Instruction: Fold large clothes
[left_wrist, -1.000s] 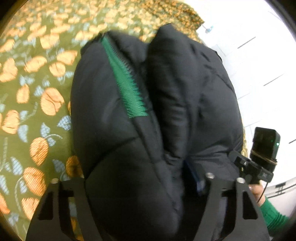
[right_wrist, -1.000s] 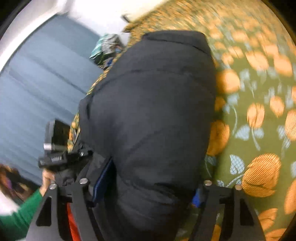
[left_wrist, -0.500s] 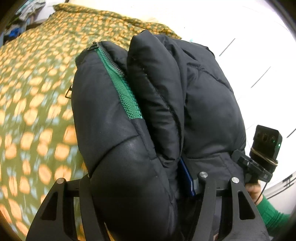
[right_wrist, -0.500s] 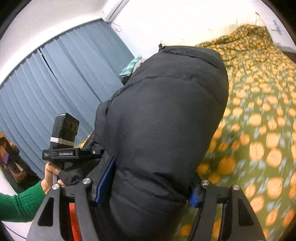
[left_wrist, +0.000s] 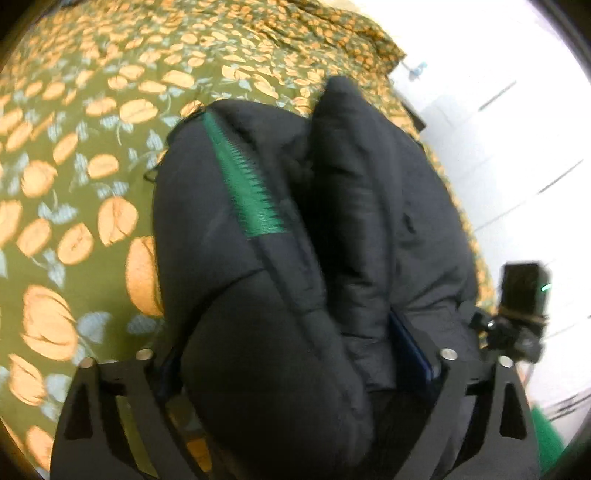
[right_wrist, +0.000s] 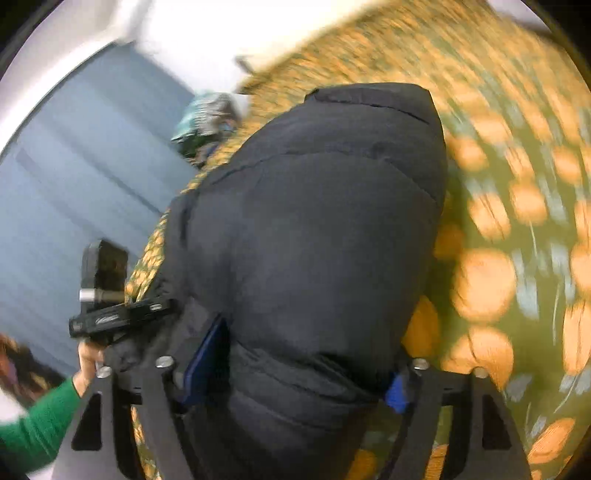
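A black puffer jacket (left_wrist: 295, 258) with a green zipper tape (left_wrist: 247, 192) is bunched in thick folds over the bed. My left gripper (left_wrist: 295, 373) is shut on its near end, the padding bulging between the two fingers. My right gripper (right_wrist: 291, 373) is shut on the other side of the same jacket (right_wrist: 317, 236), which fills the middle of the right wrist view. Each gripper shows in the other's view: the right one (left_wrist: 517, 325) at the far right, the left one (right_wrist: 110, 310) at the left, held by a hand in a green sleeve (right_wrist: 33, 424).
The bed is covered by an olive sheet with orange leaf print (left_wrist: 74, 184), also in the right wrist view (right_wrist: 517, 258). Blue-grey curtains (right_wrist: 74, 184) hang at the left. A pile of cloth (right_wrist: 207, 122) lies by the bed's far edge. A white wall (left_wrist: 498, 129) is at the right.
Both grippers, still shut on the jacket, have tipped back down toward the bed after being raised half a second ago. The jacket hangs lower over the sheet.
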